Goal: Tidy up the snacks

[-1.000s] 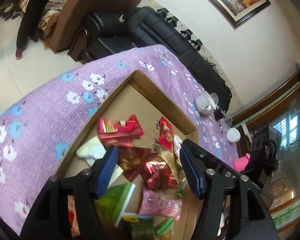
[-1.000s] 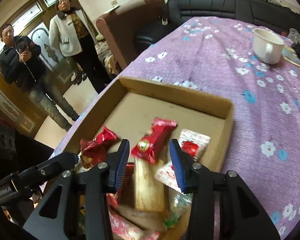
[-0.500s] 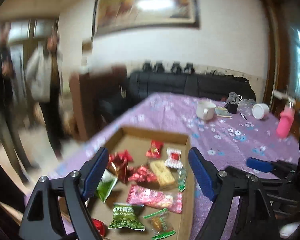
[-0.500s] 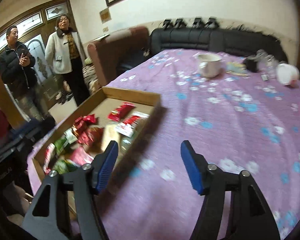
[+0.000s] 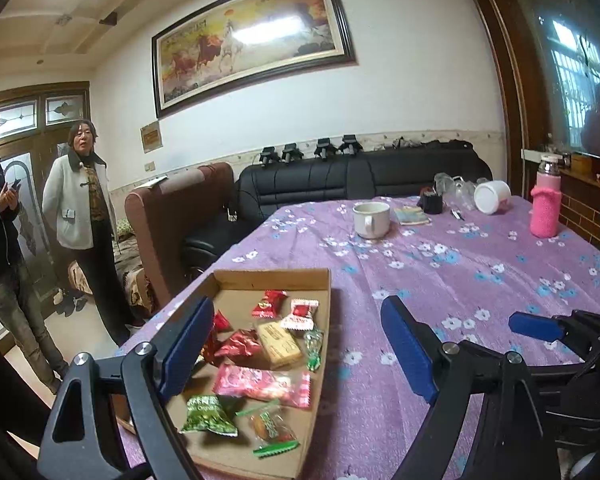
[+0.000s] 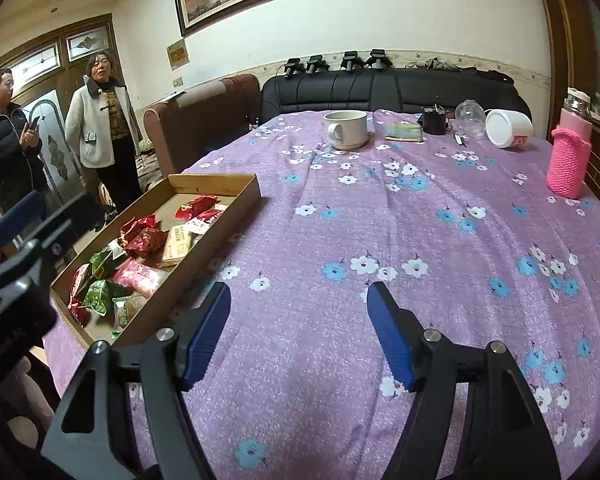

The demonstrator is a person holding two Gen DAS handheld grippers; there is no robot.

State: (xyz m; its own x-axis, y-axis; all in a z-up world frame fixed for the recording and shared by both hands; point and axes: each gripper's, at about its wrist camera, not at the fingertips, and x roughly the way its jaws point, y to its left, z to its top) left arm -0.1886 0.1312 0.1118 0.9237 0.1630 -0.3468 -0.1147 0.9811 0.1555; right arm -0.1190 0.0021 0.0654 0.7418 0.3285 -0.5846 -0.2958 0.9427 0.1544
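Note:
A shallow cardboard tray (image 5: 272,275) (image 6: 216,182) lies on the purple flowered tablecloth (image 6: 380,240) near the table's left edge. It holds several wrapped snacks: red packets (image 5: 240,342), a tan biscuit bar (image 5: 278,342), a pink packet (image 5: 264,384) and a green packet (image 5: 208,416). My left gripper (image 5: 300,348) is open and empty, back from the tray, over its right edge. My right gripper (image 6: 300,332) is open and empty above bare cloth, to the right of the tray. The right gripper's blue pad (image 5: 534,326) shows in the left wrist view.
At the table's far side stand a white mug (image 6: 346,128), a small booklet (image 6: 404,132), a black cup (image 6: 434,120), a tipped white tub (image 6: 508,128) and a pink-sleeved bottle (image 6: 570,156). Two people (image 6: 100,120) stand at the left by a brown armchair (image 6: 204,120) and a black sofa.
Both grippers have pulled back and up from inside the tray. The right gripper has swung right, away from the tray, over bare cloth. Both have opened wider.

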